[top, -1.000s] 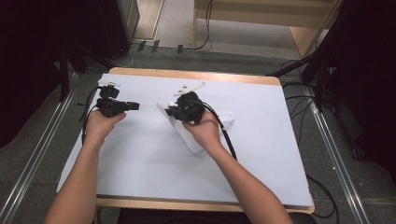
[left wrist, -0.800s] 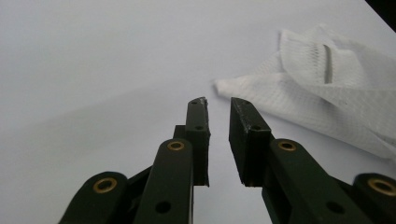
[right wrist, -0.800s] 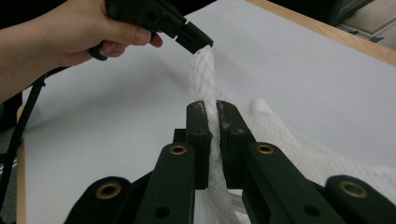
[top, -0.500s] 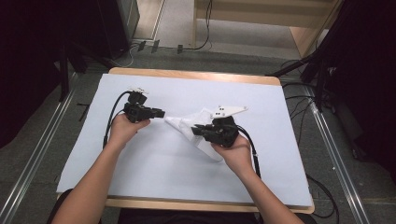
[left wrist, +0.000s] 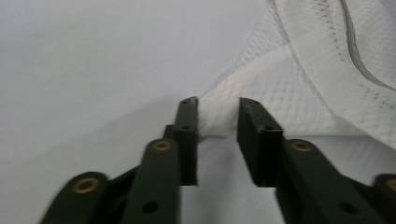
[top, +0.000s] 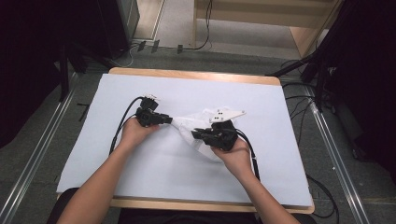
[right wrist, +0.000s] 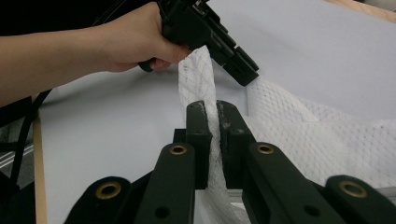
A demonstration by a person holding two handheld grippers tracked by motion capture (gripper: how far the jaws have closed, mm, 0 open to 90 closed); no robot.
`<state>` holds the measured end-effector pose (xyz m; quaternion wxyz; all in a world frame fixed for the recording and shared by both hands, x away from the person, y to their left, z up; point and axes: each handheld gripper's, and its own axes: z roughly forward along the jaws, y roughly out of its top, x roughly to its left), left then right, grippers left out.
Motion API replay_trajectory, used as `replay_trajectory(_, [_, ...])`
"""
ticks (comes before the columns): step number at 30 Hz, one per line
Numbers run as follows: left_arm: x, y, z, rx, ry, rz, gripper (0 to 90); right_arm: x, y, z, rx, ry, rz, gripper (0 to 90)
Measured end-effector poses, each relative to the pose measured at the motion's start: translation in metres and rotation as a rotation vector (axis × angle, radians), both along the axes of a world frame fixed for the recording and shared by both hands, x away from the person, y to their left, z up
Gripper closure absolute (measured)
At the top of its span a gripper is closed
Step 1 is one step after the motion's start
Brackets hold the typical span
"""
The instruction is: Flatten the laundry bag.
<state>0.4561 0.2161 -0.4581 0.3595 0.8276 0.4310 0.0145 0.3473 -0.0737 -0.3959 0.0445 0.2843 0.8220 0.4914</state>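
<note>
Tongs in the right hand clamp the white mesh cloth; left tongs, just opened, stand apart around its corner, spreading unfinished.

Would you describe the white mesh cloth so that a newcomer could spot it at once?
On the white-covered table, look between the two black grippers near the middle. The white mesh cloth lies crumpled there, its diamond-net weave and folds setting it apart from the smooth sheet beneath.
</note>
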Motion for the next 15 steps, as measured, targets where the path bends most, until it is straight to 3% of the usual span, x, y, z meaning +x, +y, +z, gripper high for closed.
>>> replay_trajectory(3, [0.000,0.000,-0.001,0.013,0.013,0.000,90.0,0.001,-0.002,0.000,0.006,-0.004,-0.008,86.4])
replay_trajectory(6, [0.001,0.002,0.000,-0.004,0.039,0.011,90.0,0.003,-0.006,0.002,0.007,-0.011,-0.021,86.4])
replay_trajectory(15, [0.000,0.036,0.019,-0.044,0.008,0.101,90.0,0.012,-0.040,0.010,0.041,-0.030,-0.126,86.4])
